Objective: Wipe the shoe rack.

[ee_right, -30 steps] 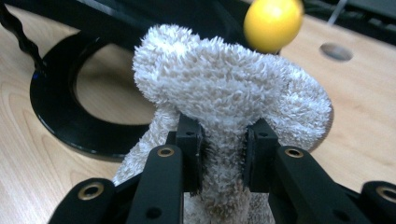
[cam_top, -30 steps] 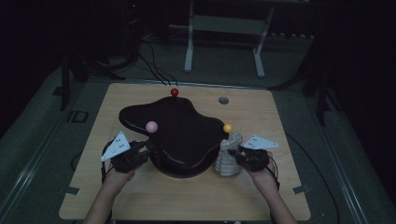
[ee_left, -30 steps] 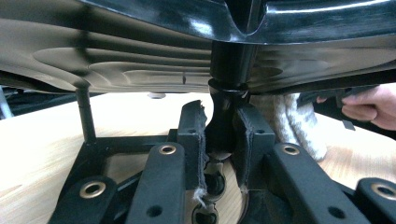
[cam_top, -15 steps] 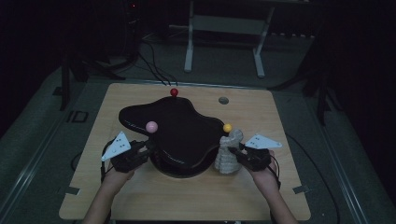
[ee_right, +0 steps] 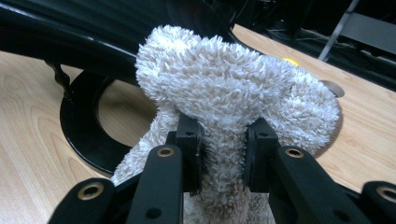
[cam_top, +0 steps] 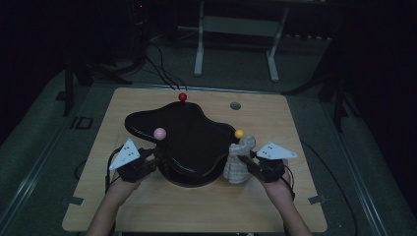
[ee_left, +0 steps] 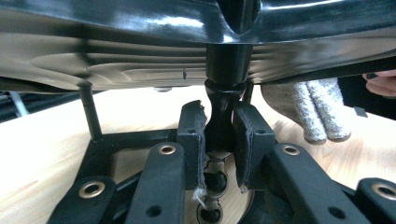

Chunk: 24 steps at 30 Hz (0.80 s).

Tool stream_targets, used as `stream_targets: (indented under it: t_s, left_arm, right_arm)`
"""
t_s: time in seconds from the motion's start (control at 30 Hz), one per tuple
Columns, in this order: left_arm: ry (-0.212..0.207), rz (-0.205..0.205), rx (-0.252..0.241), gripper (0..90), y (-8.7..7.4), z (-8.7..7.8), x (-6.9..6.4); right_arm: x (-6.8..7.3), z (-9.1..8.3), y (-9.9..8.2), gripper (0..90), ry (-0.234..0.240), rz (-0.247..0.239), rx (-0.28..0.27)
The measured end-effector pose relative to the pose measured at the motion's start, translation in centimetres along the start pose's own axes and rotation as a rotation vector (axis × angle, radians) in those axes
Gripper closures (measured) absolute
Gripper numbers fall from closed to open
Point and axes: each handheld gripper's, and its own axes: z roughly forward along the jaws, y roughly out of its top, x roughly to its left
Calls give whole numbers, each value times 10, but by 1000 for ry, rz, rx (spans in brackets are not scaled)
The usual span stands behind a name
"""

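The left gripper (ee_left: 219, 140) clamps its jaws on the stand's post (ee_left: 223, 119), under the black tray (cam_top: 187, 135). The right gripper (ee_right: 223, 140) pinches the cloth (cam_top: 239, 160) at the tray's 4 o'clock edge. A hard rub could tip the tray, or the cloth could slip free.

We see little change from earlier frames. Right gripper (cam_top: 248, 164), clamped on grey-white cloth (cam_top: 239, 160), has lifted slightly beside black tray (cam_top: 196, 142). Bunched top of cloth now stands a touch higher against tray's right edge, closer to yellow ball (cam_top: 239, 133) at tray rim. Right hand (cam_top: 278, 184) has edged up with it, a small shift away from near table edge toward tray.
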Motion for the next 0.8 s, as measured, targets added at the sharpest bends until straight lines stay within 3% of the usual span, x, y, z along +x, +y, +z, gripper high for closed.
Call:
stream_targets:
  t_s: [0.2,0.47,0.67,0.8]
  left_arm:
    - [-15,7,-1,741,0,0,1]
    - [-31,-4,-4,741,-1,0,4]
    - [-28,3,-3,742,-1,0,3]
    - [-35,5,-1,742,-1,0,4]
  right_arm:
    - [8,22,-21,724,1,-19,104]
    - [6,3,1,724,-24,-20,6]
    - [11,18,-11,724,7,-16,70]
    - [8,7,0,724,-17,-28,32]
